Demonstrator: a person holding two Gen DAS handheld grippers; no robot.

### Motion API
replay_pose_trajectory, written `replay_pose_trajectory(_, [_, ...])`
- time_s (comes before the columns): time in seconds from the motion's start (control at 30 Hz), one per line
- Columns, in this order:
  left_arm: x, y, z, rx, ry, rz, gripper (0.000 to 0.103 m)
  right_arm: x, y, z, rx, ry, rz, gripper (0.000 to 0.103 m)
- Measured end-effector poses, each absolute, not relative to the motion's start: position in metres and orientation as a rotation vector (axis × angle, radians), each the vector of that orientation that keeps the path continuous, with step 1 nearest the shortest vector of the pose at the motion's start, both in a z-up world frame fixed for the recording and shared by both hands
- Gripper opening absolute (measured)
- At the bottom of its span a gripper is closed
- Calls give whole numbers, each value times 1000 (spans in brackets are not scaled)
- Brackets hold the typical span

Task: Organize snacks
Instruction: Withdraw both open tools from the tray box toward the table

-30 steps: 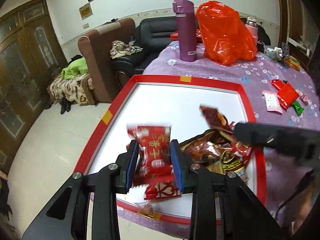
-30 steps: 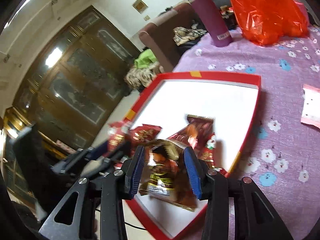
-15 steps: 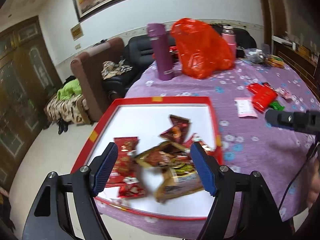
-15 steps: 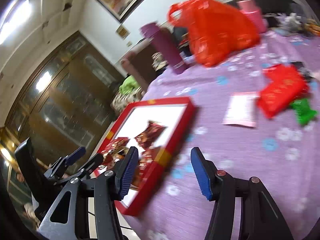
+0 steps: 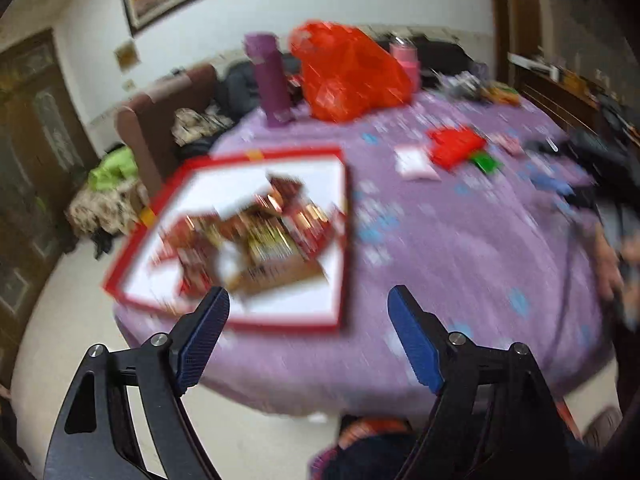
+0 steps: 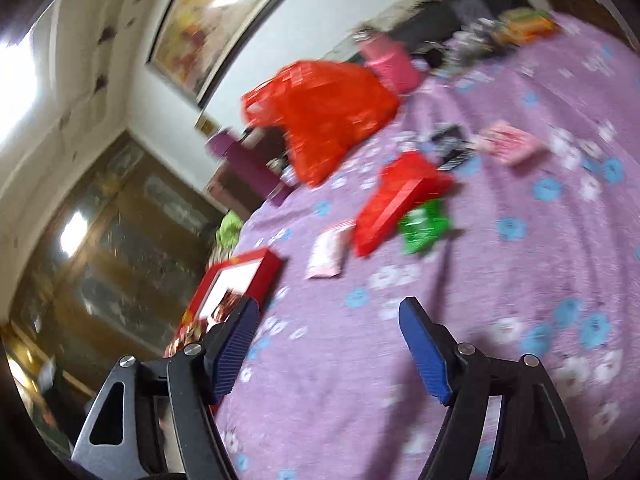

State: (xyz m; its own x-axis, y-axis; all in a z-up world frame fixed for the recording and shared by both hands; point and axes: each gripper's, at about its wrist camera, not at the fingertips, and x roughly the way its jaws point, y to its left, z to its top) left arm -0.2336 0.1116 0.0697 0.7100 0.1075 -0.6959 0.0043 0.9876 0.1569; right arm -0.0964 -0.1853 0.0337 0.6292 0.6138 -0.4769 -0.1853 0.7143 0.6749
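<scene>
The right claw (image 6: 326,346) has just been opening, its jaws wide with nothing between them, over the purple flowered tabletop (image 6: 500,280). Ahead lie a red packet (image 6: 396,204), a green packet (image 6: 424,226) touching it, and a pink-white packet (image 6: 330,250); the red-rimmed tray (image 6: 264,274) sits left.

Left gripper (image 5: 308,312): 1 s ago clamped on a red candy packet over the red tray (image 5: 344,240); jaws have just been opening, nothing between them now, pulled back off the tray. Snack pile (image 5: 256,240) in the tray now includes that packet.

Right gripper (image 6: 326,330): was closed on a brown packet; jaws have just been opening, empty, swung over the purple tablecloth (image 6: 500,280) toward the loose red packet (image 6: 400,200).
</scene>
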Motion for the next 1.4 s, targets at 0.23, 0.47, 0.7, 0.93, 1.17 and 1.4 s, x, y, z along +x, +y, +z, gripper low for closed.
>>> replay_pose_trajectory(0.23, [-256, 101, 88, 315, 714, 118, 82, -113, -299, 89, 796, 434, 241, 76])
replay_pose_trajectory(0.47, [-254, 101, 109, 258, 635, 83, 85, -208, -389, 163, 852, -62, -44, 96])
replay_pose_trajectory(0.7, [-251, 104, 93, 234, 689, 81, 85, -148, -334, 120, 778, 223, 77, 98])
replay_pose_trajectory(0.93, [-247, 111, 87, 211, 708, 86, 85, -108, -277, 69, 780, 416, 213, 98])
replay_pose_trajectory(1.17, [-240, 107, 79, 219, 732, 75, 85, -100, -286, 45, 814, 439, 198, 98])
replay_pose_trajectory(1.4, [-233, 95, 73, 238, 753, 59, 85, -97, -309, 23, 908, 478, 186, 98])
